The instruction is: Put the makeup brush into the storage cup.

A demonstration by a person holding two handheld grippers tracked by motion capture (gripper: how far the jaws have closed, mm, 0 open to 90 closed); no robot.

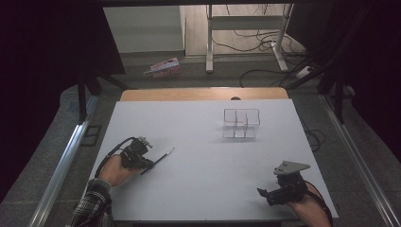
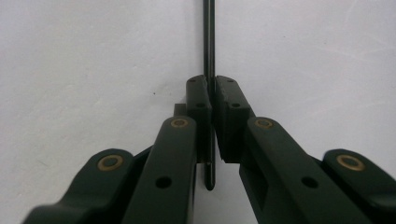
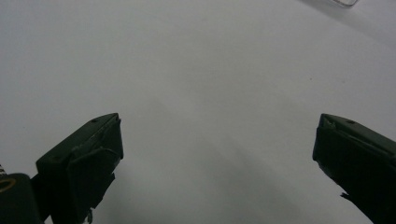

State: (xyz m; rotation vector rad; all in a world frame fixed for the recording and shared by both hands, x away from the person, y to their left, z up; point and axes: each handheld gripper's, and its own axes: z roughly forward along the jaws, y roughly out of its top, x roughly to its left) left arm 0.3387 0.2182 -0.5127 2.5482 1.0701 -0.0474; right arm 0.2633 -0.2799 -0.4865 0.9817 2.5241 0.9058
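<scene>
A thin black pen (image 1: 162,156) lies on the white table (image 1: 203,189) at the left, pointing up and to the right. My left gripper (image 1: 144,165) is shut on its near end. In the left gripper view the pen (image 2: 208,42) runs straight up between the two black pads (image 2: 198,100), which press on it from both sides, at my left gripper (image 2: 212,98). My right gripper (image 1: 263,194) rests near the table's front right edge. In the right gripper view my right gripper (image 3: 217,149) stands open, its jaws wide apart over bare table.
A clear plastic organiser box (image 1: 241,124) with compartments stands right of centre toward the back; its corner (image 3: 343,2) peeks in at the top of the right gripper view. A wooden board edge (image 1: 203,93) lies behind the white sheet. Cables and a table frame are on the floor beyond.
</scene>
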